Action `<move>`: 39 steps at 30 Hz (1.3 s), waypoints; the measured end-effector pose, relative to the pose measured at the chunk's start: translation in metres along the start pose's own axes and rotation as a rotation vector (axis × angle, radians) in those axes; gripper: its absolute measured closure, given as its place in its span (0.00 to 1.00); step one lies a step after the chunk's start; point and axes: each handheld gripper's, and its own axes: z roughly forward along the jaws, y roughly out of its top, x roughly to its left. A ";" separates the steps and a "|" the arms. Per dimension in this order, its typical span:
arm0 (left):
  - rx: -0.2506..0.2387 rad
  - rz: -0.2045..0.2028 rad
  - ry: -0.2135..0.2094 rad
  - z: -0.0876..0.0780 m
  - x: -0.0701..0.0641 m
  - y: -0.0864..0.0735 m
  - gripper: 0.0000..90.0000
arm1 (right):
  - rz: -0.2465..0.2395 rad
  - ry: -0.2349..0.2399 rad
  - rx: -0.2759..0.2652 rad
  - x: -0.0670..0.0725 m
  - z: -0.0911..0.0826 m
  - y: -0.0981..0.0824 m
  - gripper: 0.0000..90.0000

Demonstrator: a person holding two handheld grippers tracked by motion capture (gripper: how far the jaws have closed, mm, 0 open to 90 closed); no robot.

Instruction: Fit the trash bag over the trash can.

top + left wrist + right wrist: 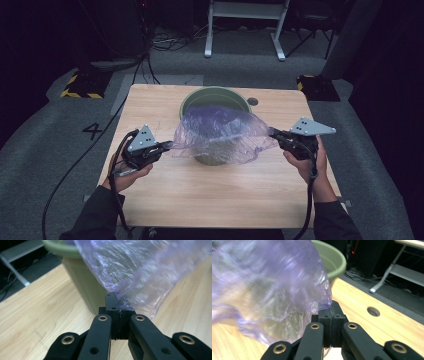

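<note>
Purple plastic bag [220,132] hangs stretched over the green bin [192,102] on the surface [210,195], left gripper [167,145] and right gripper [272,132] each with jaws pinching an edge. Recommended — keep tension even, lower both sides together so the mouth clears the rim.

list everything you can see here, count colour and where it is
plastic bag: 1, translucent purple, stretched between the two grippers over the near rim of the bin
bin: 1, olive green, round, standing on the far middle of the table
table: 1, light wood, centre of the high view, a round hole near its far edge
frame legs: 1 set, white metal, on the floor beyond the table
floor blocks: 2, black with yellow stripes, beside the far table corners
left gripper: 1, black, shut on the bag's left edge
right gripper: 1, black, shut on the bag's right edge
hands: 2, each holding a gripper, dark sleeves
</note>
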 end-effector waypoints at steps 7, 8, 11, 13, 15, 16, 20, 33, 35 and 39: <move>0.021 -0.069 0.028 0.027 0.026 -0.005 0.99 | 0.028 -0.022 0.014 -0.013 0.026 -0.004 1.00; 0.019 -0.076 0.035 0.031 0.029 -0.005 0.97 | 0.026 -0.028 0.016 -0.014 0.031 -0.003 1.00; -0.008 -0.086 0.061 0.037 0.036 -0.005 0.91 | 0.032 -0.036 0.011 -0.019 0.043 -0.001 1.00; -0.035 -0.114 0.086 0.037 0.040 -0.006 0.79 | 0.034 -0.048 -0.003 -0.021 0.047 0.000 1.00; -0.066 -0.138 0.085 0.033 0.043 -0.009 0.59 | 0.035 -0.051 -0.012 -0.022 0.049 0.001 0.99; -0.082 -0.146 0.094 0.029 0.044 -0.011 0.50 | 0.037 -0.047 -0.017 -0.023 0.049 0.001 0.99; -0.147 -0.121 0.087 0.007 0.038 -0.020 0.28 | 0.038 -0.049 -0.025 -0.022 0.044 0.000 0.99; -0.203 0.061 0.002 -0.016 -0.009 0.001 0.20 | 0.004 -0.046 -0.032 -0.016 0.034 0.009 0.94; -0.200 0.099 0.017 -0.009 -0.014 0.008 0.21 | -0.002 -0.046 -0.035 -0.015 0.034 0.011 0.94; -0.165 0.120 -0.002 0.006 -0.015 0.019 0.27 | -0.003 -0.039 -0.034 -0.015 0.035 0.016 0.94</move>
